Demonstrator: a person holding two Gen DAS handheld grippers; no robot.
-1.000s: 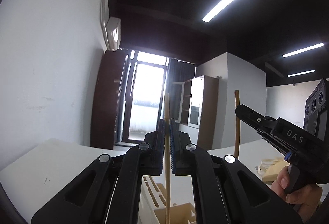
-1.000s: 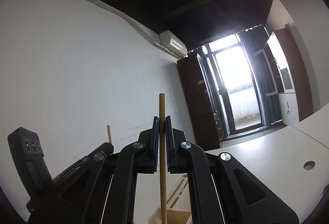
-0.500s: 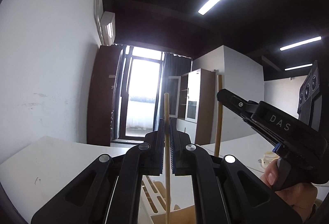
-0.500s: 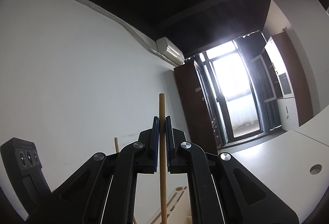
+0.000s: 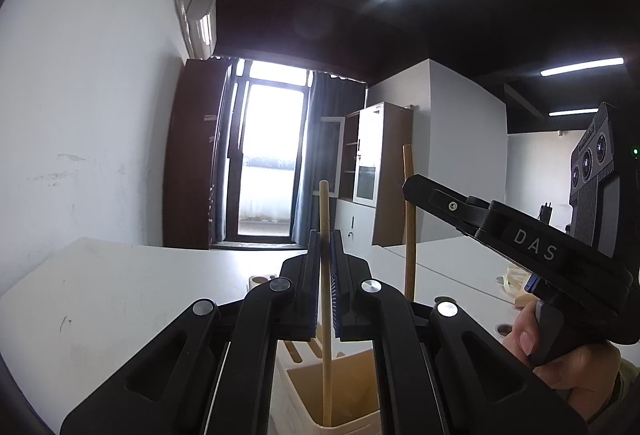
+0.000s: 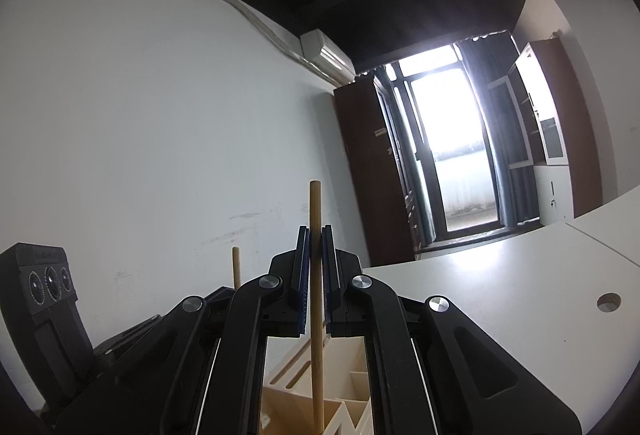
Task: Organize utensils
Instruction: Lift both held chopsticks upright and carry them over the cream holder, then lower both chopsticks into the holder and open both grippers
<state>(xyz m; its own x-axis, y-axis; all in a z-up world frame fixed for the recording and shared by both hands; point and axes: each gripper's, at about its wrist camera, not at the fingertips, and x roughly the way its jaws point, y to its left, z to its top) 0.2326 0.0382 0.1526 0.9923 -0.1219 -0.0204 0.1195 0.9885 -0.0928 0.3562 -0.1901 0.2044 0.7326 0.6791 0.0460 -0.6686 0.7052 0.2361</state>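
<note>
As both views have tilted down since a second ago, left hand-held gripper point(image 5: 325, 267) and right hand-held gripper point(image 6: 316, 263), each clamped on an upright chopstick point(image 5: 325, 335) point(image 6: 316, 315), now hang over the wooden organizer point(image 5: 340, 391) on the desk point(image 5: 140, 295), so insertion seems imminent.

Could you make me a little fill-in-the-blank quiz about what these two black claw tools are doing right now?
1. The left gripper is shut on a thin ____ stick.
2. That stick's lower end is inside the pale wooden ____.
3. The right gripper holds its own wooden stick ____.

Missing words: wooden; organizer box; upright
</note>
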